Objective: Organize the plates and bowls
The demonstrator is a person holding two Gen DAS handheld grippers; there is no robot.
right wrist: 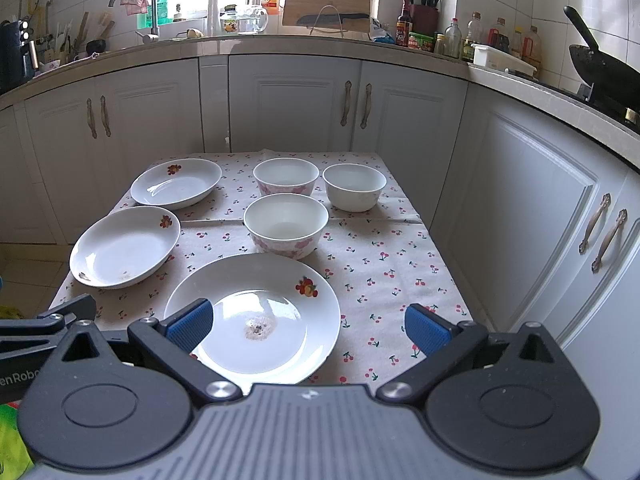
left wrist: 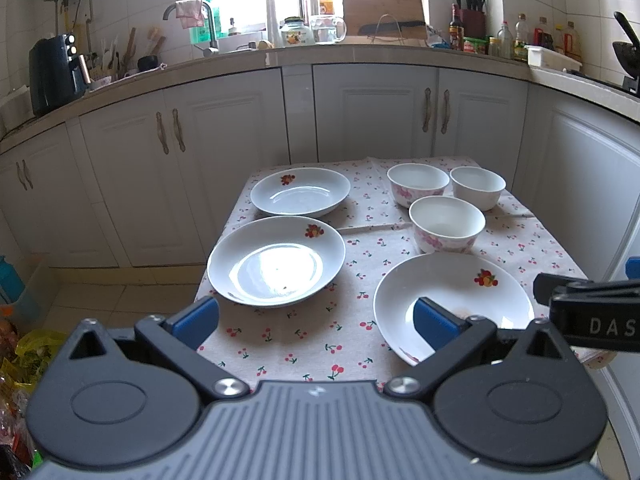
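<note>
Three white plates with a fruit motif lie on the cherry-print tablecloth [right wrist: 392,264]: a near plate [right wrist: 256,316], a middle-left plate [right wrist: 124,246] and a far-left plate [right wrist: 176,182]. Three bowls stand behind: a near pink-flowered bowl [right wrist: 286,230], a far pink-flowered bowl [right wrist: 286,178] and a plain white bowl [right wrist: 354,186]. My right gripper [right wrist: 308,326] hangs open over the near plate's front. My left gripper [left wrist: 316,318] is open above the cloth between the middle-left plate [left wrist: 276,260] and near plate [left wrist: 452,300]. Neither holds anything.
White cabinets [right wrist: 304,104] ring the small table on the far and right sides. The counter above carries a tap [right wrist: 150,12], a cutting board [right wrist: 326,2], bottles and a black wok [right wrist: 600,64]. Bags lie on the floor at the left [left wrist: 24,364].
</note>
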